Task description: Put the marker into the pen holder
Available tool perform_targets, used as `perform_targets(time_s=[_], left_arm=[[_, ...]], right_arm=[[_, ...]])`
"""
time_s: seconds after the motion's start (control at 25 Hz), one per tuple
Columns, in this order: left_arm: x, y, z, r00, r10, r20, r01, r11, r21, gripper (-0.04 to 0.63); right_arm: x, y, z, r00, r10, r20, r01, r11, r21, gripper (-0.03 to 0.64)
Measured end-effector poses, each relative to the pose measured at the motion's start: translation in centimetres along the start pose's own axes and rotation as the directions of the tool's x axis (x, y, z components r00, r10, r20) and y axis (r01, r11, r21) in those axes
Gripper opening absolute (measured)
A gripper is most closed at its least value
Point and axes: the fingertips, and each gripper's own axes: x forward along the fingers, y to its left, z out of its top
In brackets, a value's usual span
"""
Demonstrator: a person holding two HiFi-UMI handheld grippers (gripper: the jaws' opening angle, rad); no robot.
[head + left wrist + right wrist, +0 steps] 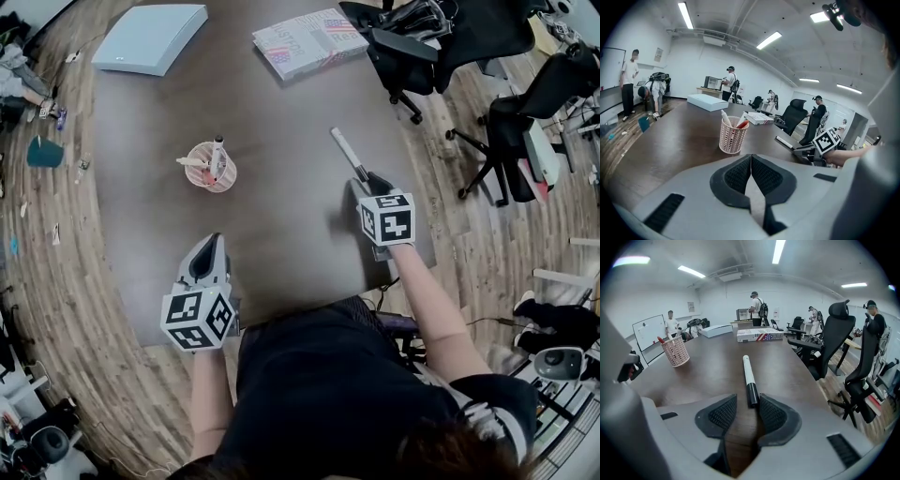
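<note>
A white marker with a black cap (345, 150) lies flat on the dark table (281, 112), right of centre. My right gripper (367, 183) is at its near end. In the right gripper view the black cap (751, 392) sits between the open jaws of that gripper (747, 401), close to the right pad, with a gap on the left. The pink mesh pen holder (211, 169) stands upright to the left with pens in it; it also shows in the left gripper view (732, 136) and the right gripper view (676, 352). My left gripper (211, 246) is near the table's front edge, shut and empty (751, 159).
A flat white box (150, 37) and a book (309, 42) lie at the table's far end. Black office chairs (422, 47) stand along the right side. Several people stand in the room beyond the table.
</note>
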Motion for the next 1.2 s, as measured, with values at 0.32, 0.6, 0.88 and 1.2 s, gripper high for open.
perform_targets(time_s=[0.32, 0.6, 0.88, 1.2], left_arm=[[0.9, -1.0, 0.0, 1.000, 0.011, -0.007, -0.011, 1.000, 0.001, 0.028], [1.1, -1.1, 0.5, 0.999, 0.049, 0.008, -0.049, 0.999, -0.018, 0.028], [1.8, -1.2, 1.0, 0.994, 0.101, 0.027, -0.101, 0.994, -0.035, 0.028], [1.5, -1.6, 2.4, 0.992, 0.111, 0.064, -0.112, 0.994, 0.013, 0.028]], right_arm=[[0.1, 0.8, 0.0, 0.998, 0.060, 0.014, -0.060, 0.997, -0.044, 0.083], [-0.9, 1.0, 1.1, 0.991, 0.120, 0.053, -0.115, 0.989, -0.089, 0.083], [-2.6, 1.5, 3.6, 0.974, 0.190, 0.127, -0.168, 0.972, -0.165, 0.083], [-4.9, 2.3, 5.9, 0.955, 0.216, 0.204, -0.177, 0.966, -0.190, 0.083]])
